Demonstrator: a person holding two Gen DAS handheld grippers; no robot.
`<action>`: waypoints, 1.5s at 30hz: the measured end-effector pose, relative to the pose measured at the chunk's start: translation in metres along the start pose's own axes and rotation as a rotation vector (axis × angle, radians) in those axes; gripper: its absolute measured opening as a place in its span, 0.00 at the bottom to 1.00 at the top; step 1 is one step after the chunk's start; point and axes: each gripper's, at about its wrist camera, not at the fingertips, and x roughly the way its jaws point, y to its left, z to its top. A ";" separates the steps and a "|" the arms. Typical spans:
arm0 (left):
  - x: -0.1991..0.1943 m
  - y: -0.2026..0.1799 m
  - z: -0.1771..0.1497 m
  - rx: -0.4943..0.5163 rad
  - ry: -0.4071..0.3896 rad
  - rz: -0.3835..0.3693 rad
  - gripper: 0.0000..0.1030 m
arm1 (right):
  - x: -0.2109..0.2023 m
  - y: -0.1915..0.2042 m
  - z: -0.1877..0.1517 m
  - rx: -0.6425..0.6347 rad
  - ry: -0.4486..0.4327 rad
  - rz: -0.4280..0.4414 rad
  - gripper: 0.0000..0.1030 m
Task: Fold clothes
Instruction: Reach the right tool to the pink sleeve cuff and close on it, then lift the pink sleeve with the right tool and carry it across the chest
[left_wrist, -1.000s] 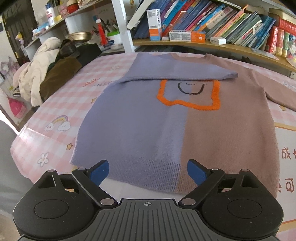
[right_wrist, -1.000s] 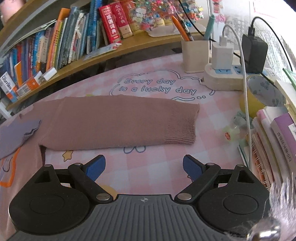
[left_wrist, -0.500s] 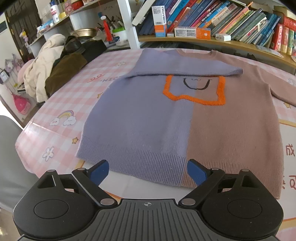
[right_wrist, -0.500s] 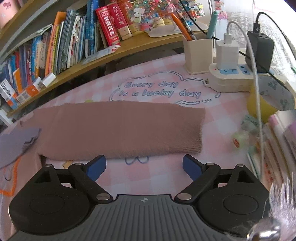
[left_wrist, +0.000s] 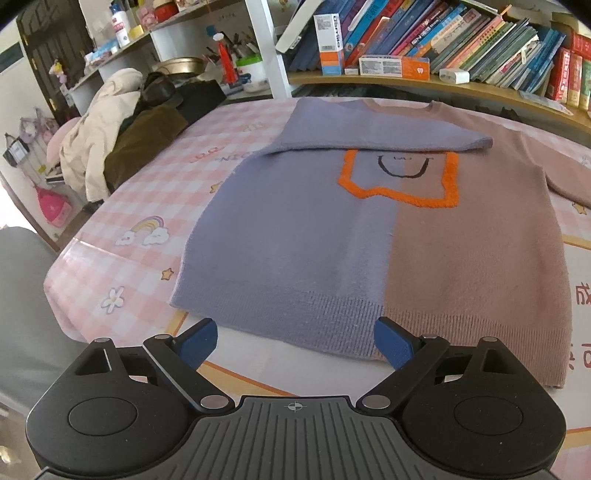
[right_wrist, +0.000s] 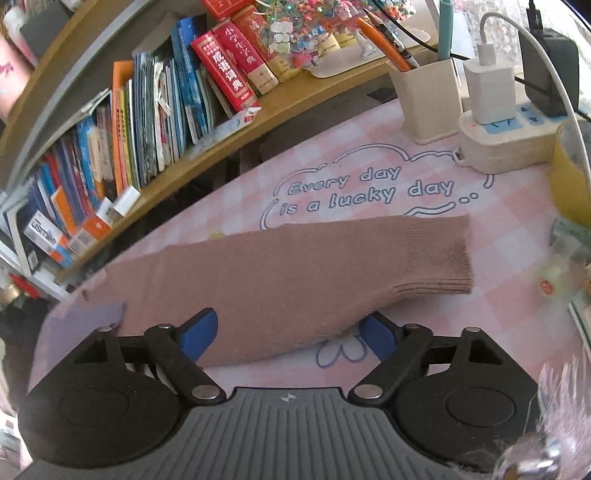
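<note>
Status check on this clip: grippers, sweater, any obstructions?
Left gripper open, off the sweater hem. Right gripper open, straddling the brown sleeve. Purple sleeve already folded across. Power strip beyond the cuff.

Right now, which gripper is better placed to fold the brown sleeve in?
Right. The right gripper is open with the brown sleeve between its fingers; the left gripper hovers open at the sweater hem.

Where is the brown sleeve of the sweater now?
In the right wrist view, the brown sleeve lies flat on the pink table, just ahead of the open right gripper, below the "Every day is a lucky day" print.
</note>
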 end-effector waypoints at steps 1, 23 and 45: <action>-0.001 0.001 -0.001 -0.001 -0.002 0.002 0.91 | 0.000 0.000 0.001 -0.004 -0.002 -0.002 0.75; 0.001 0.008 0.000 -0.017 -0.001 0.008 0.91 | 0.000 -0.028 0.017 0.065 -0.030 -0.119 0.15; 0.015 0.025 0.017 0.002 -0.075 -0.074 0.91 | -0.033 0.071 0.051 -0.087 -0.138 0.065 0.05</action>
